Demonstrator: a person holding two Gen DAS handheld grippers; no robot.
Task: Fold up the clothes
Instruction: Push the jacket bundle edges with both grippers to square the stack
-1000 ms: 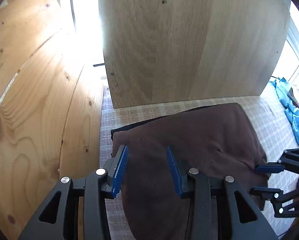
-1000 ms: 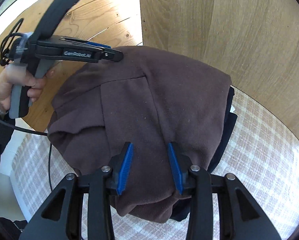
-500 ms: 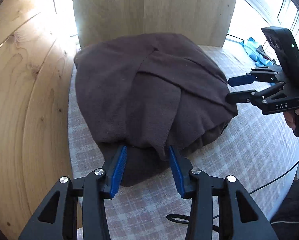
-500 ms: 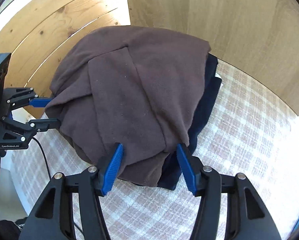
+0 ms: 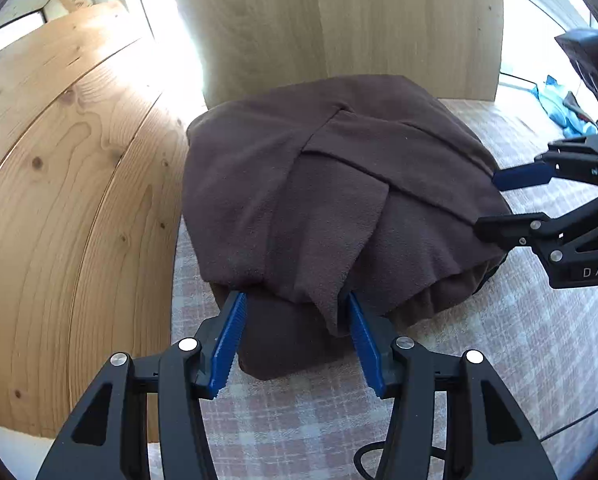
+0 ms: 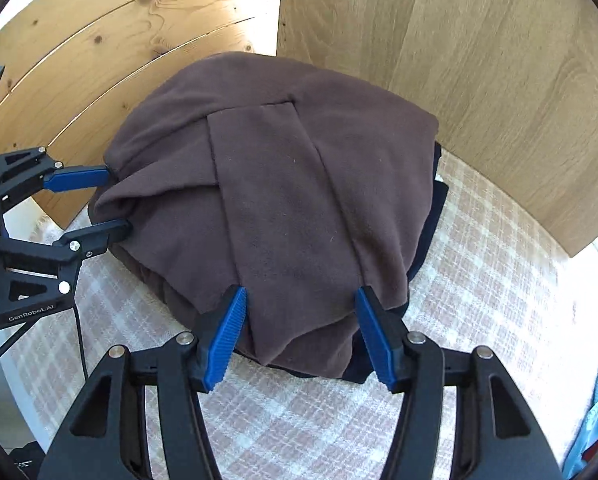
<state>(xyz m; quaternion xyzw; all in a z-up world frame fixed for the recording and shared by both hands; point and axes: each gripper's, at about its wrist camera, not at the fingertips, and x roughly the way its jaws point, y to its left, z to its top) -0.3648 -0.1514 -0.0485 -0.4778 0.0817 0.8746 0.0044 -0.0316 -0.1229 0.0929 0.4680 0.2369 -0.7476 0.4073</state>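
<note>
Brown fleece garment (image 5: pixel 323 200), folded into a bundle atop a dark garment (image 6: pixel 435 220) on the checked cloth (image 6: pixel 479 280), lies just beyond both spread, empty grippers, left gripper (image 5: pixel 295 332) and right gripper (image 6: pixel 301 324); I judge folding nearly finished, next a squaring-up or backing away.

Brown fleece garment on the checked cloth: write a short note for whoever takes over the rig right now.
Left gripper: open, jaws either side of the near edge of the folded brown fleece garment, not clamped.
Right gripper: open, straddling the adjacent edge.
The garment lies folded, sleeves crossed on top, over a dark navy garment on the checked cloth, beside the wooden panels.
Done: folding looks complete.
Left: probably tidy the edges, then move on; blue clothes lie at the far right.
</note>
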